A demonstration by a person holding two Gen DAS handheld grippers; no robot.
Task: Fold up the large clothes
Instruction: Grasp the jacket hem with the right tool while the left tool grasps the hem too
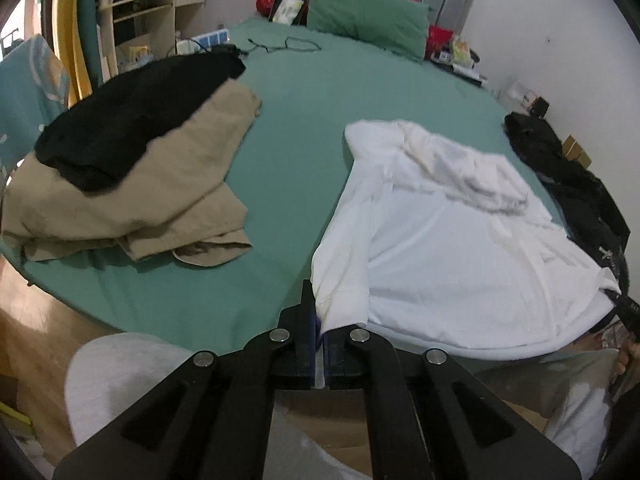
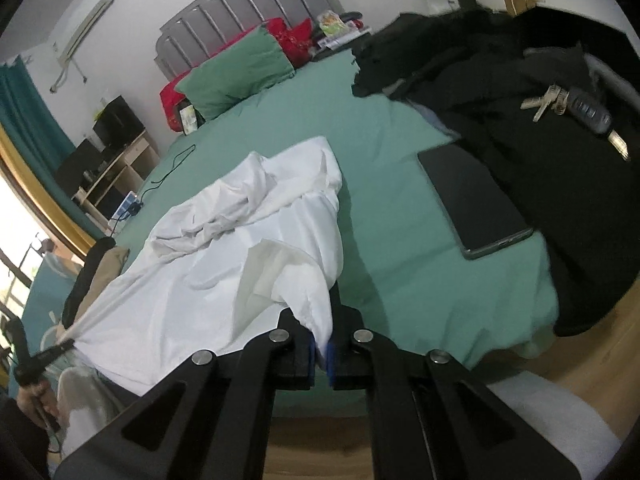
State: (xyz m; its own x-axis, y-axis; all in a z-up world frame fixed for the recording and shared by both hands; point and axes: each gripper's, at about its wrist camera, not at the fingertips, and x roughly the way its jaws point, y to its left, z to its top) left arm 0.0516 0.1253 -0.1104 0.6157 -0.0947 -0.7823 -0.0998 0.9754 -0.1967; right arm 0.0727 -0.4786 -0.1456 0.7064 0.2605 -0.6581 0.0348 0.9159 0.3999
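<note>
We have both tools clamped on the white garment [image 1: 440,248], which lies spread near the foot edge of the green bed [image 1: 296,128], toward its right side; the left gripper [image 1: 320,344] pinches the bottom hem at one corner, and the right gripper [image 2: 320,350] pinches the opposite hem corner, with white cloth bunched between its blue pads. We judge the fabric light, soft and limp; it will sag between our two holds and drag its loose upper part, which sits crumpled toward the headboard. Corner grips like these suit it best, since a mid-hem hold would let the sides droop. The tan and black folded pile [image 1: 132,176] rests near the left edge; the phone [image 2: 476,204] and keys [image 2: 548,100] lie by the right edge, close enough to catch a swinging sleeve.
</note>
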